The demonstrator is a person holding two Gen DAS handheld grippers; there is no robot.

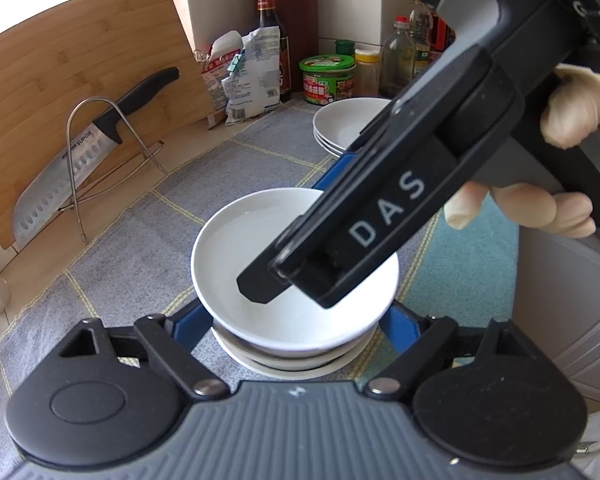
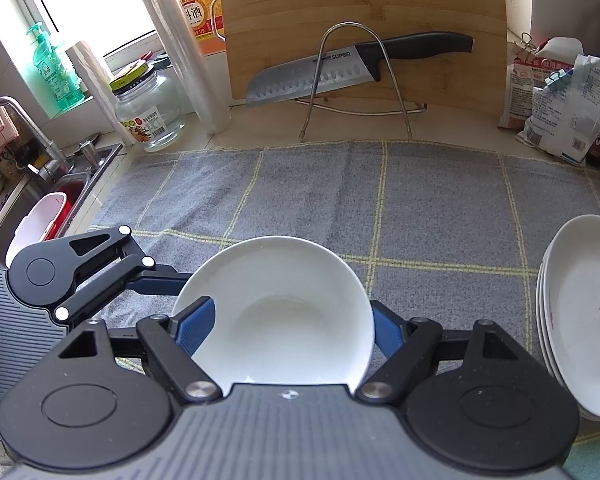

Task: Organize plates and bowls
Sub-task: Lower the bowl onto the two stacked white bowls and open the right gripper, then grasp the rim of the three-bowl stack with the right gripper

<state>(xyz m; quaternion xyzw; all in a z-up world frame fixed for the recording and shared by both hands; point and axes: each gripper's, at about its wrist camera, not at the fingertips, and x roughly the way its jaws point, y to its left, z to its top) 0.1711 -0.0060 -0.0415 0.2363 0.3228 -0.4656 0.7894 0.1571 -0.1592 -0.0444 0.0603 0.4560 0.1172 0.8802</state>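
- Nesting a glossy white ceramic bowl [image 1: 260,240] onto a low pile of white dishes [image 1: 284,362], near the front of the surface on a grey woven cloth with thin yellow checks [image 1: 140,240].
- Flanked by the left tongs [image 1: 296,316], blue ribbed pads either side of the bowl; apparently apart from it rather than pressing.
- Spanned as well by the right tongs [image 2: 292,328], one pad at each side of the rim; impossible to tell whether clamped or merely around it.
- Held by a pale gloved hand [image 1: 572,108] on the right tool.
- Already gathered: a stack of shallow white plates [image 2: 580,320], round and smooth, well apart to the right on the same cloth.
- No other loose bowls or plates visible on the cloth, so probably near the end: letting the bowl settle and drawing both tools clear.
- Hard, slick glaze against soft, slightly fuzzy fabric; rounded bowl wall, flatter dishes beneath.
- Behind: a bamboo cutting board [image 2: 360,20] and a steel knife with a black handle [image 2: 340,72] on a wire stand.
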